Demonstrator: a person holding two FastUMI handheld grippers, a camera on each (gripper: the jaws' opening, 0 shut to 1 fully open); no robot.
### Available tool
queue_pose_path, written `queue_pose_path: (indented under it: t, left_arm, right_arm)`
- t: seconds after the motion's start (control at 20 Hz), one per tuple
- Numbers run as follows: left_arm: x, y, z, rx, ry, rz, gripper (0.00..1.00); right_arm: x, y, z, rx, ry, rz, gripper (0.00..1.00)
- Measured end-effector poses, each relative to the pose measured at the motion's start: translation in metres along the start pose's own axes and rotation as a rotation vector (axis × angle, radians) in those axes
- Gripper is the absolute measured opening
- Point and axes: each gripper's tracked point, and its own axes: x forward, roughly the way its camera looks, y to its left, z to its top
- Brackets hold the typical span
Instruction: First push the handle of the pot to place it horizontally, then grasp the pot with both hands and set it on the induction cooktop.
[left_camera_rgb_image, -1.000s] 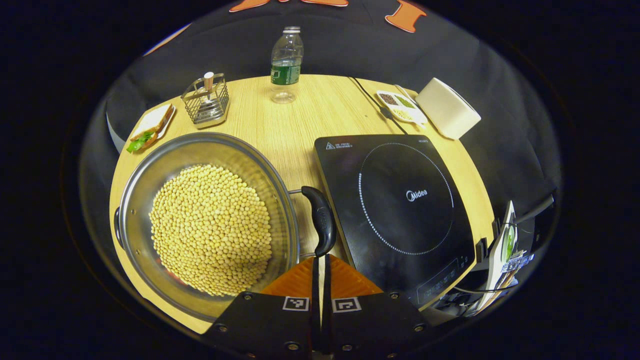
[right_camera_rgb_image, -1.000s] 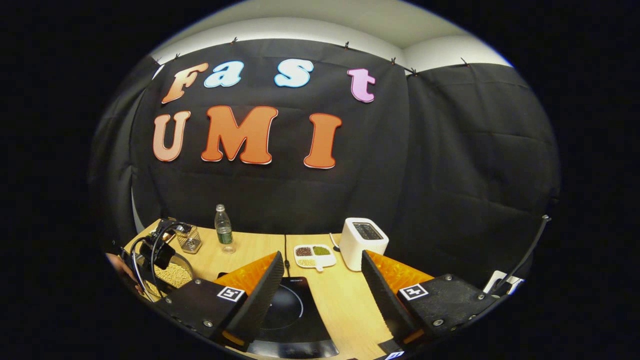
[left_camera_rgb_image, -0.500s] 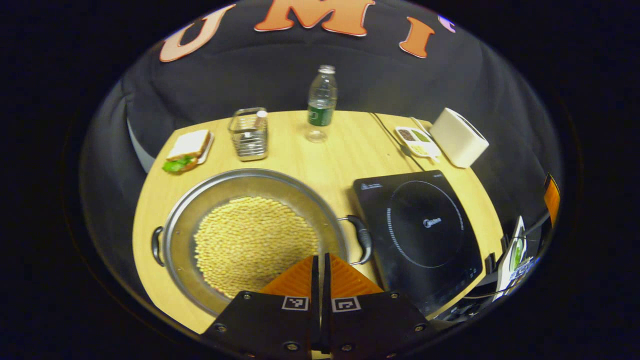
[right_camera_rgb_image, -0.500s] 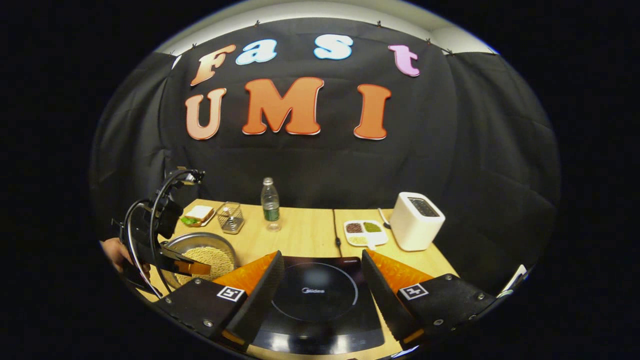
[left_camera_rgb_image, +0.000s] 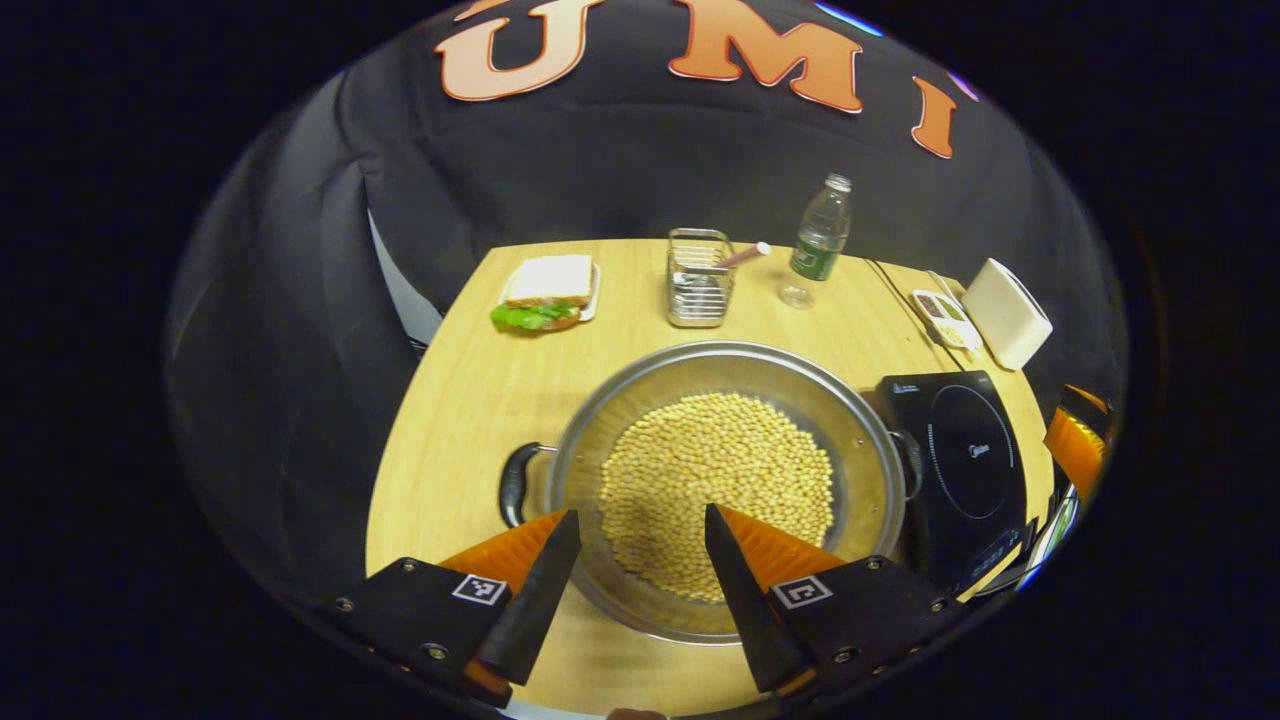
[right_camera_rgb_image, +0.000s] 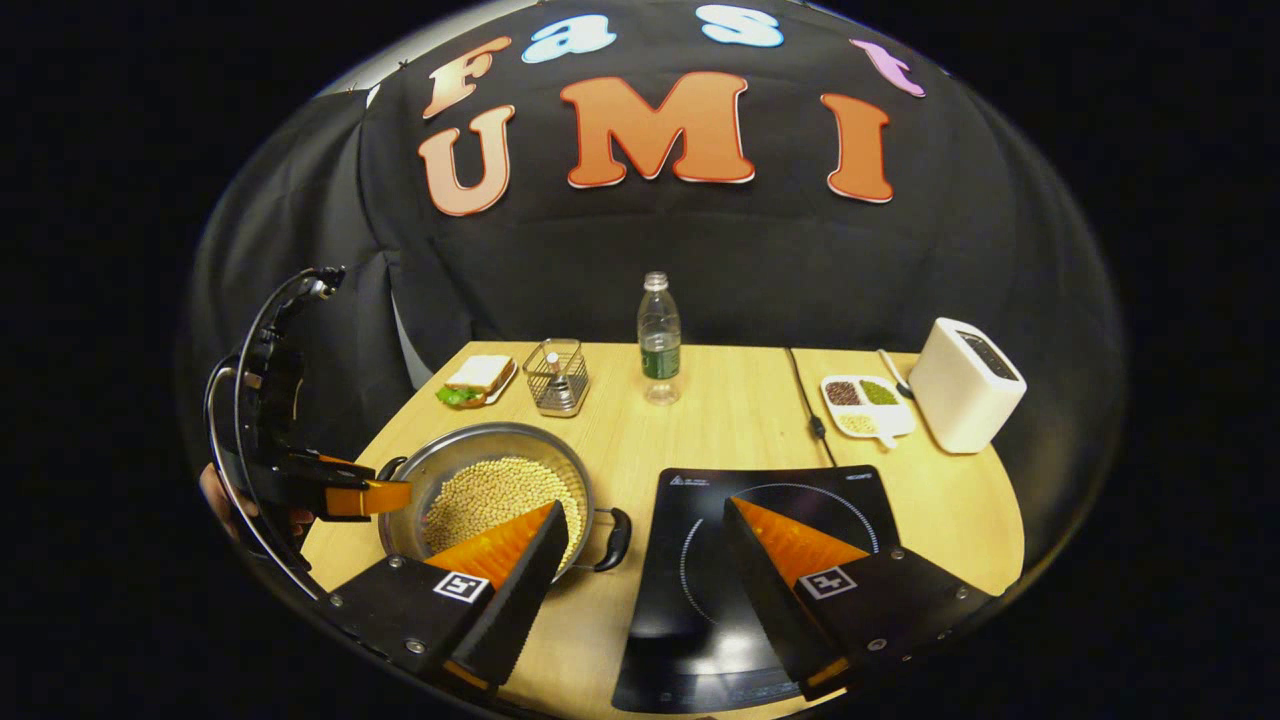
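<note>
Left gripper (left_camera_rgb_image: 635, 560), jaws spread and holding nothing, hangs over the near rim of the pot (left_camera_rgb_image: 720, 490) at lower centre of the left gripper view, and the right gripper (right_camera_rgb_image: 645, 575), equally spread, hovers at bottom centre of its own view. Steel, wide and full of beans (left_camera_rgb_image: 715, 490), the pot will likely be heavy and slick, so its two side handles (left_camera_rgb_image: 515, 480) look the safest holds. It stands on the table (left_camera_rgb_image: 470, 390), just beside the induction cooktop (left_camera_rgb_image: 965, 455) at right.
</note>
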Motion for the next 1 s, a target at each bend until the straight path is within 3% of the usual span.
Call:
queue_pose_path:
  t: [0.2,0.45,0.9,1.0]
  left_arm:
    - [0.016,0.043,0.005,0.027,-0.009,0.044,0.81]
    - [0.034,0.060,0.007,0.046,-0.008,0.023,0.81]
    - [0.077,0.058,-0.015,-0.004,0.053,-0.105,0.82]
    - [0.084,0.057,-0.019,-0.013,0.060,-0.120,0.82]
  right_arm:
    - [0.038,0.023,-0.028,0.007,0.126,0.015,0.97]
    - [0.072,0.031,-0.059,0.033,0.256,-0.018,0.95]
    - [0.110,0.034,-0.094,0.065,0.396,-0.073,0.86]
    - [0.116,0.031,-0.099,0.060,0.414,-0.096,0.80]
